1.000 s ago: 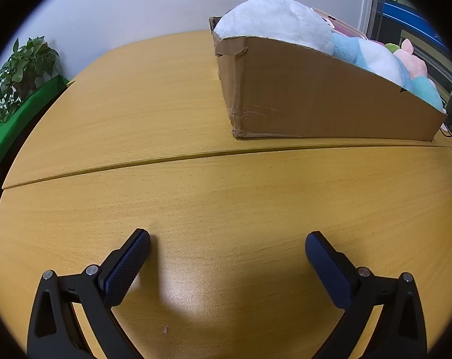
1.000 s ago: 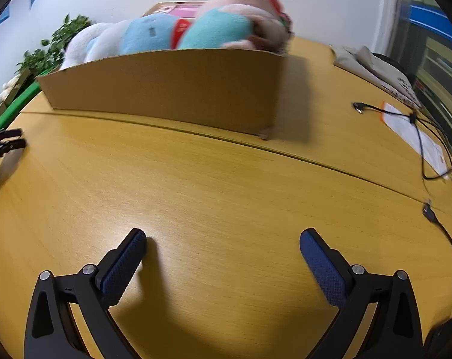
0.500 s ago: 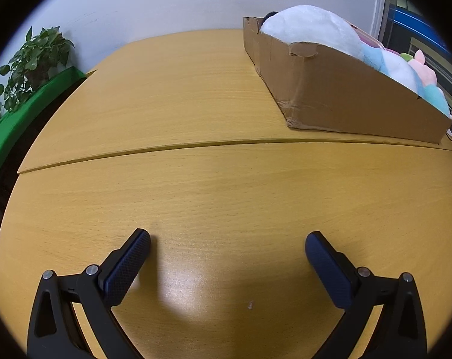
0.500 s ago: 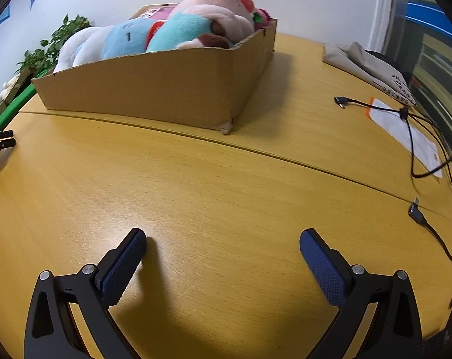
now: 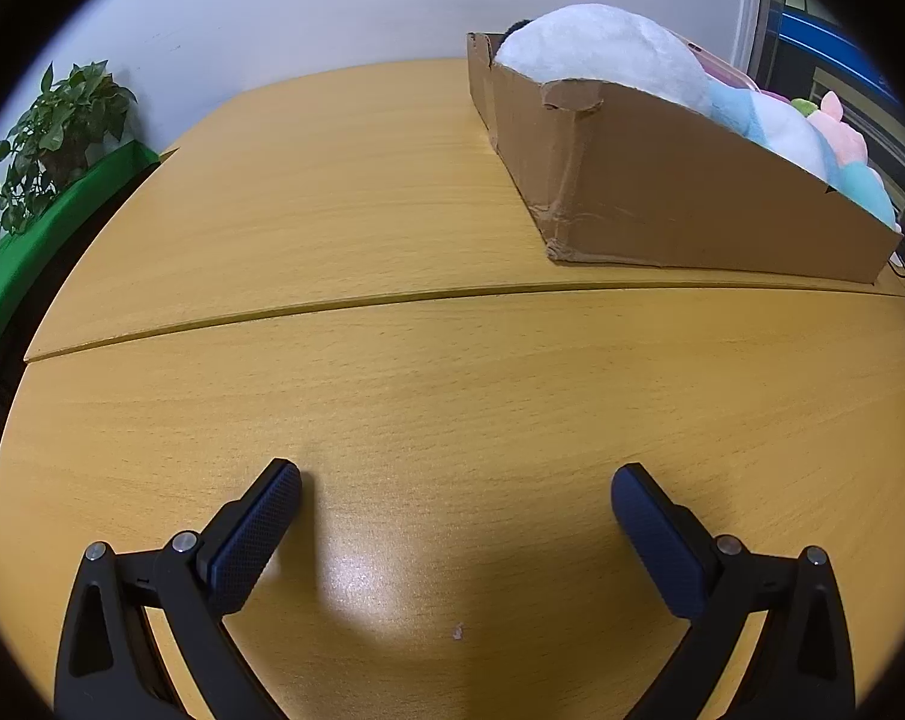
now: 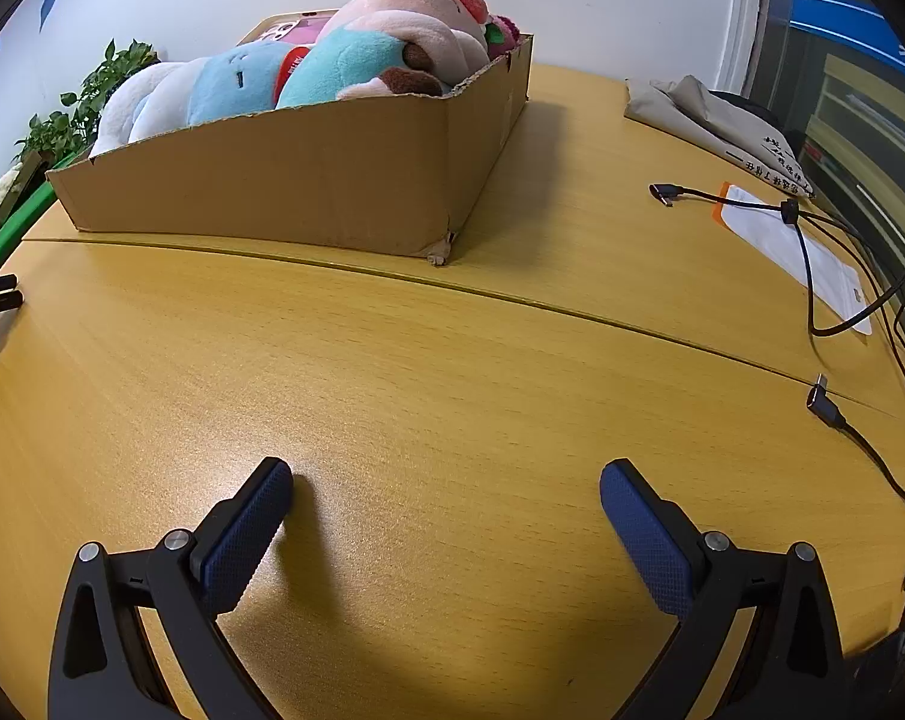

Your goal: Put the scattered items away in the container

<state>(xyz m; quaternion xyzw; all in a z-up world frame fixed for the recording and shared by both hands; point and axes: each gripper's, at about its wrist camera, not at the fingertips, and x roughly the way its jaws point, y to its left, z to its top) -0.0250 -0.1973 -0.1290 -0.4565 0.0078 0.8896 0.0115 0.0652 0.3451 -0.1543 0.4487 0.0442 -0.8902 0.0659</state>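
I am seeing the cardboard box [image 6: 308, 180] wall hiding the lower parts of the plush toys [image 6: 356, 60]. The black cable [image 6: 860, 444] is leaving the picture at the right edge. I am not managing to read the print on the grey bag [image 6: 716, 120].
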